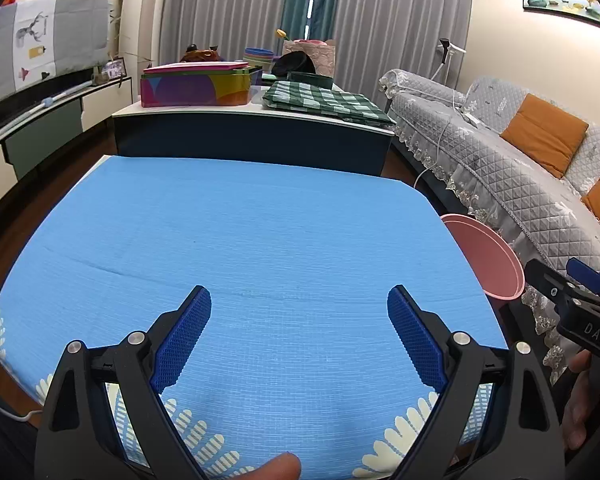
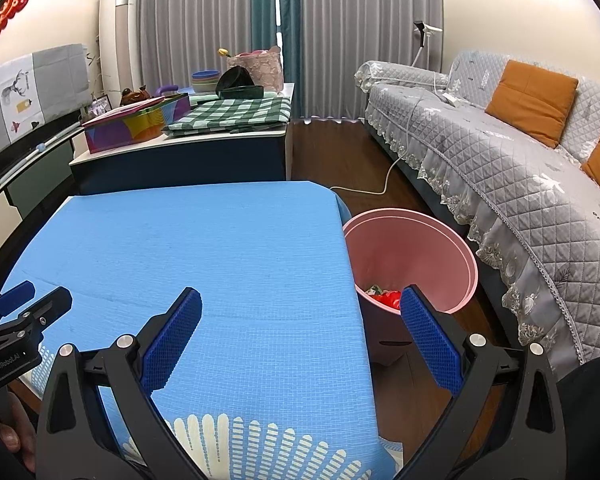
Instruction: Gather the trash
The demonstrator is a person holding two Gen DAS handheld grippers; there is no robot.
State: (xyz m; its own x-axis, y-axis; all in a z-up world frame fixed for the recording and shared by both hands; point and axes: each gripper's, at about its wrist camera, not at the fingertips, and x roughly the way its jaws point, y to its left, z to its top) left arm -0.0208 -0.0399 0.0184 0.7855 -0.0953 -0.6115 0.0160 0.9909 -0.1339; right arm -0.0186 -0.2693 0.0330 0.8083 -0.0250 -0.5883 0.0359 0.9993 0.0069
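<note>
The left gripper sits in the lower middle of its own view with its blue pads spread wide and nothing between them, above the blue tablecloth. The right gripper fills the bottom of its own view, equally wide apart and empty; its left finger hangs over the cloth, its right finger over the near rim of the pink trash bin. That bin stands on the floor just beside the table's right edge, in the right centre of the right wrist view and at the right edge of the left wrist view. At its bottom lies trash, red and mixed scraps, partly hidden by the finger. The cloth shows bare in both views, with no litter visible on it. Judging by this, the collecting looks finished or nearly so; what remains, if anything, lies outside these views. Farther back, in the upper left, a second table carries a colourful tin box and a green checked cloth; a grey sofa runs along the right.
</note>
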